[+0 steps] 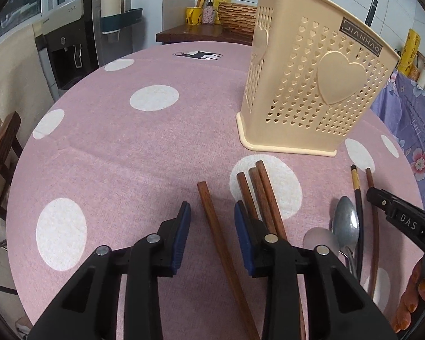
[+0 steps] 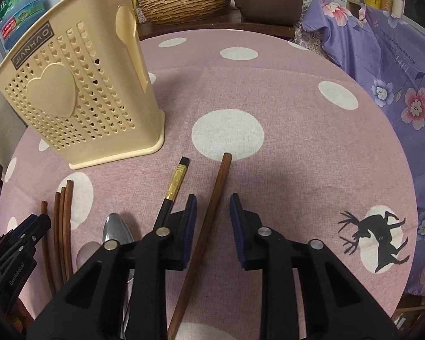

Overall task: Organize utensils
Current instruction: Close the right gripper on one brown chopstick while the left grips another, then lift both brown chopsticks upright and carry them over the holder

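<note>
Through my left wrist camera, my left gripper fills the bottom centre with its jaws apart, a single wooden chopstick lying on the pink dotted tablecloth in the gap between them, touching neither. Three more wooden chopsticks sit bundled just right of my right-hand finger, and the cream utensil holder stands upright in the upper right. Lower right lie a metal spoon, a black chopstick with a gold band and another wooden one. Through my right wrist camera, my right gripper is also spread, a brown chopstick lying between its jaws without contact; the holder stands upper left, the bundle and spoon at lower left, the black chopstick just left of my fingers
</note>
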Demonstrator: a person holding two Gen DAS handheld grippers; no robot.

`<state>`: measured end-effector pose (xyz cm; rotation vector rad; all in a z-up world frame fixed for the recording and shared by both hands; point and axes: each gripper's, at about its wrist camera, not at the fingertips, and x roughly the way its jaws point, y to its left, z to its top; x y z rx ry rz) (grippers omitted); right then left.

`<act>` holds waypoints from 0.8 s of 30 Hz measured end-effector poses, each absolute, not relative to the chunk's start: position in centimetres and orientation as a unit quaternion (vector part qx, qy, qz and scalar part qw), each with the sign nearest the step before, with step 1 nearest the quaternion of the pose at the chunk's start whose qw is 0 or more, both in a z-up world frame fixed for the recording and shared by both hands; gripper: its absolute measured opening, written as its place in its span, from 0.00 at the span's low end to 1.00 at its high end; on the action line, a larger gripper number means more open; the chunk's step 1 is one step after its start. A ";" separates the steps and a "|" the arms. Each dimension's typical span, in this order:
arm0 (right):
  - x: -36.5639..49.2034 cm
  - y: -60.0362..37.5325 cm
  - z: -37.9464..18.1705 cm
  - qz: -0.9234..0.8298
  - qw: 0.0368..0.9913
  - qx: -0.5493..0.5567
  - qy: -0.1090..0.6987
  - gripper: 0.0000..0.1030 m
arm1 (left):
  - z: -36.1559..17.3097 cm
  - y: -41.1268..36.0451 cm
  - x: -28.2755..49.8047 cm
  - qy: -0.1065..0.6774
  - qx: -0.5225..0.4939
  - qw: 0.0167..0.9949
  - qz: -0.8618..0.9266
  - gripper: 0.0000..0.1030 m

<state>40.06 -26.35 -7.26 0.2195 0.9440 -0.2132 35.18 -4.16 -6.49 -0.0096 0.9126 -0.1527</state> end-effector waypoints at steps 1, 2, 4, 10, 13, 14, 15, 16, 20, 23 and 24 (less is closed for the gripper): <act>40.3 -26.3 -7.3 -0.104 0.879 0.104 0.453 0.21 | -6.5 -4.3 35.3 0.439 -0.002 0.895 -0.071 0.26; 40.5 -26.3 -7.2 -0.106 0.879 0.103 0.453 0.19 | -6.5 -4.3 35.5 0.439 0.001 0.896 -0.069 0.24; 40.9 -26.2 -7.2 -0.110 0.879 0.099 0.453 0.17 | -6.5 -4.6 35.5 0.439 0.010 0.896 -0.067 0.21; 41.7 -26.0 -7.3 -0.114 0.881 0.084 0.451 0.11 | -6.6 -4.9 35.5 0.437 0.020 0.897 -0.070 0.11; 41.7 -26.0 -7.4 -0.112 0.882 0.085 0.450 0.10 | -6.6 -4.9 35.5 0.436 0.021 0.897 -0.072 0.11; 41.6 -26.1 -7.4 -0.111 0.882 0.088 0.449 0.09 | -6.6 -4.9 35.6 0.435 0.021 0.897 -0.073 0.10; 41.6 -26.1 -7.4 -0.108 0.882 0.092 0.449 0.09 | -6.6 -4.8 35.6 0.435 0.020 0.897 -0.074 0.10; 41.6 -26.2 -7.4 -0.105 0.882 0.095 0.449 0.08 | -6.6 -4.7 35.6 0.435 0.018 0.897 -0.075 0.09; 41.7 -26.4 -7.4 -0.095 0.884 0.101 0.447 0.08 | -6.6 -4.6 35.9 0.436 0.011 0.897 -0.080 0.08; 41.6 -26.4 -7.2 -0.083 0.886 0.108 0.443 0.08 | -6.5 -4.5 35.9 0.434 0.007 0.897 -0.083 0.08; 41.5 -26.5 -7.1 -0.078 0.889 0.109 0.439 0.08 | -6.4 -4.4 35.8 0.432 0.004 0.898 -0.085 0.08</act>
